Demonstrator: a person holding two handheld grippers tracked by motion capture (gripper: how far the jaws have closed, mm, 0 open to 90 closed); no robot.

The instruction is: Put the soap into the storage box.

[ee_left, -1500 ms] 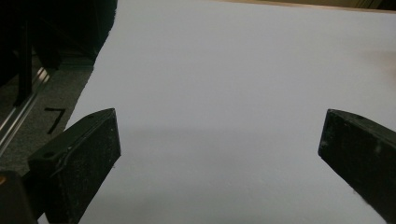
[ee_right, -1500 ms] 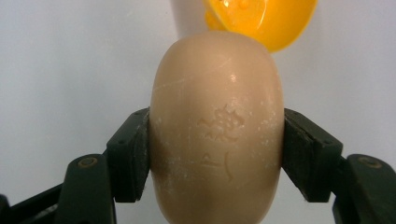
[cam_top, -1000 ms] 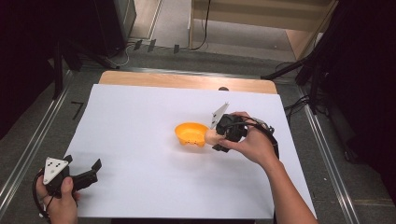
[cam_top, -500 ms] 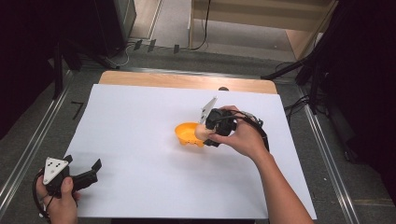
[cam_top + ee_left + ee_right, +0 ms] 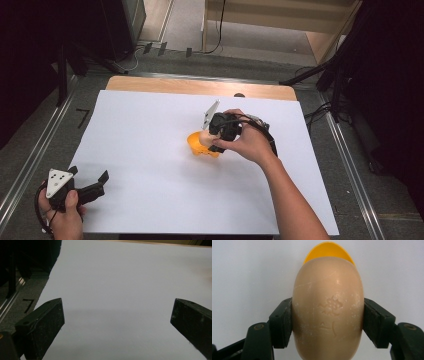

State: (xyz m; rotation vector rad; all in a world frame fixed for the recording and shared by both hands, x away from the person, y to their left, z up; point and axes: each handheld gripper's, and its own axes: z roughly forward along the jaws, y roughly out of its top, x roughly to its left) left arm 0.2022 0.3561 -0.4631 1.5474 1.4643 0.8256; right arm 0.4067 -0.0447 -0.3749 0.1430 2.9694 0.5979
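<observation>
Centrally, at the moment shown, the right gripper (image 5: 206, 142) held a beige egg-shaped object (image 5: 328, 310) over the orange bowl (image 5: 196, 145), which sat near the middle of the white table sheet (image 5: 140, 130). In the right gripper view the two black jaws pressed on the egg-shaped object at its 3 and 9 o'clock flanks, below its widest girth, while the bowl's rim (image 5: 328, 250) appeared just beyond its 12 o'clock end. Whether the object already touched the bowl could not be told.

The left gripper (image 5: 87, 187) rested toward 7 o'clock on the sheet, well apart from the bowl; its jaws stood wide apart with nothing between them, and bare sheet (image 5: 117, 290) lay ahead.

Probable hazards, as judged: the object's smooth, curved surface offered the flat pads little purchase, so a slight easing of the squeeze might have let it squirt forward or roll. A release made off-centre could have sent it onto the rim, tipping or pushing the light bowl, since nothing steadied that bowl. Dropped from any height, the rounded object might have bounced out and rolled across the sheet.
</observation>
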